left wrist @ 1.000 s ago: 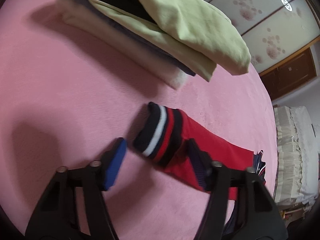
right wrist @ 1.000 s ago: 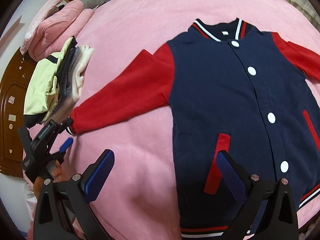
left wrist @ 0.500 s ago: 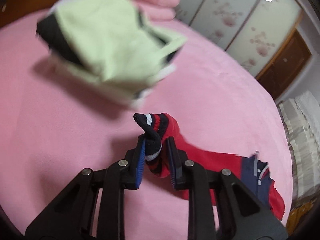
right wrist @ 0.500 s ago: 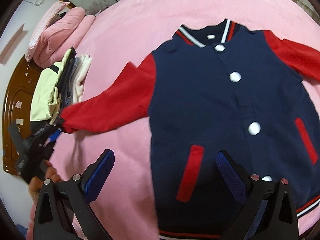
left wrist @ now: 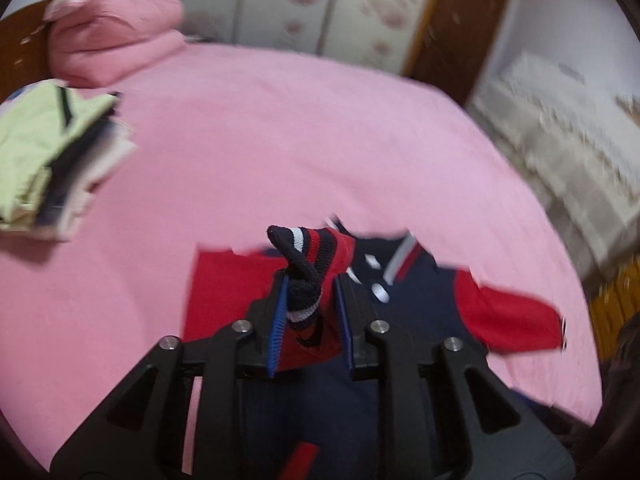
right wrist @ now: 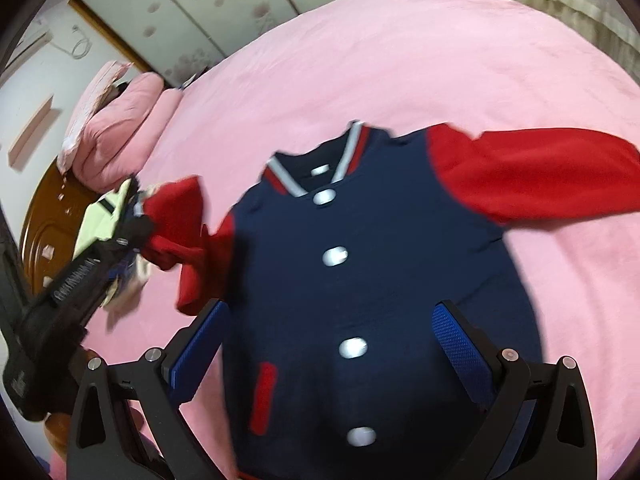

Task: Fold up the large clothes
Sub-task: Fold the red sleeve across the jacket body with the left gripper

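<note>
The navy-and-red snap-front varsity jacket (right wrist: 360,264) lies face up mid-bed on the pink bed cover (left wrist: 300,128). The left gripper (left wrist: 310,308) pinches the striped knit cuff (left wrist: 304,276), jaws easing slightly; the right gripper (right wrist: 328,348) hovers with jaws spread, empty. Best lay that sleeve flat across the chest, cuff held firm.

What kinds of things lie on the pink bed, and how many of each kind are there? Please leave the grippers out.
Jacket: 1
Pile of folded clothes: 1
Heap of pink bedding: 1
Total: 3
</note>
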